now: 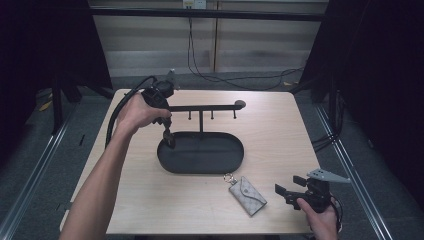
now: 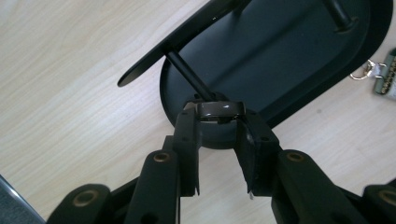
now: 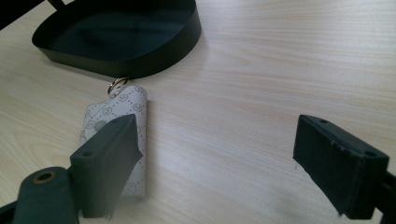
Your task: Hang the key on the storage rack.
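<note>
A small dark glossy band, seemingly a ring (image 2: 219,110), is pinched between the tips of the left gripper (image 2: 219,122), above the left end of the black oval metal tray (image 1: 235,161). It could slip out, or knock the tray's black hook bar (image 1: 210,107) just above. The right gripper (image 1: 288,187) rests on the pale wooden table (image 1: 270,125) with jaws spread wide, holding nothing, near a grey patterned key pouch (image 1: 247,195).

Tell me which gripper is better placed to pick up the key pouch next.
Right. The right gripper is open, beside the key pouch on the table. The left gripper is shut on a dark ring over the black tray.
</note>
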The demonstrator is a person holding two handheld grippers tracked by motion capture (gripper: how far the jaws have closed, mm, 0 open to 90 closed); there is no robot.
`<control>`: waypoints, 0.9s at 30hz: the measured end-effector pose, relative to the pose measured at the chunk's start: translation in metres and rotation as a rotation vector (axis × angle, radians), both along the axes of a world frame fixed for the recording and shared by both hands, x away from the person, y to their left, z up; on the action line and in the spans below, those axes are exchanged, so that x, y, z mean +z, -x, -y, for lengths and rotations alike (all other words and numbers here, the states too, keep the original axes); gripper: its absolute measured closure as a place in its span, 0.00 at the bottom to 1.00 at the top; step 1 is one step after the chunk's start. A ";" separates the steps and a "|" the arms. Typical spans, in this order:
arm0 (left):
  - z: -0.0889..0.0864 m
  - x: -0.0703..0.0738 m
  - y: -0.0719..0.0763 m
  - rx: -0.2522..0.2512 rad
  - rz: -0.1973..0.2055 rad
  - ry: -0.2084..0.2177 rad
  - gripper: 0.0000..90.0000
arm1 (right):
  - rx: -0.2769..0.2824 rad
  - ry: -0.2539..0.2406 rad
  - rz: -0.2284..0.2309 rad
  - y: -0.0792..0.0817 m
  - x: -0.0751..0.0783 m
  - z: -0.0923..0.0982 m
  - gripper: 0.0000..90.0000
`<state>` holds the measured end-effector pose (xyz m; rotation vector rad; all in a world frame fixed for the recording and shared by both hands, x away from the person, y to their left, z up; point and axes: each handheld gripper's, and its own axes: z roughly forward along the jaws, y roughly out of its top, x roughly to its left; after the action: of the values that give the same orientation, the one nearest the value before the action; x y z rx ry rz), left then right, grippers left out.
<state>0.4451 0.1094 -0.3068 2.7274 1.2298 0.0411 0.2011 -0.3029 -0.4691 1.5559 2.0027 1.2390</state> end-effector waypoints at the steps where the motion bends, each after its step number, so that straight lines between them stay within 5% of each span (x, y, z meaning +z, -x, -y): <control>1: 0.000 0.000 0.000 0.000 0.000 0.000 0.78 | 0.000 0.000 0.000 0.000 0.000 0.000 0.16; 5: 0.003 -0.002 -0.003 0.010 0.000 -0.009 0.78 | 0.000 0.002 -0.003 0.000 0.000 -0.001 0.16; 12: -0.003 -0.005 -0.004 0.054 0.027 0.043 0.76 | -0.003 0.004 -0.003 0.000 0.000 0.000 0.16; 22: -0.014 -0.008 -0.002 0.059 0.043 0.138 0.38 | 0.001 0.002 -0.006 -0.004 -0.001 -0.001 0.16; 23: -0.017 -0.007 0.001 0.080 0.067 0.193 0.36 | 0.003 0.000 -0.011 -0.004 -0.001 -0.001 0.16; 27: -0.024 -0.008 0.007 0.066 0.082 0.221 0.31 | -0.001 -0.001 -0.009 -0.003 -0.001 0.000 0.16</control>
<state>0.4378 0.1329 -0.3151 2.4724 1.2223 0.0232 0.2042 -0.3024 -0.4696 1.5652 2.0070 1.2355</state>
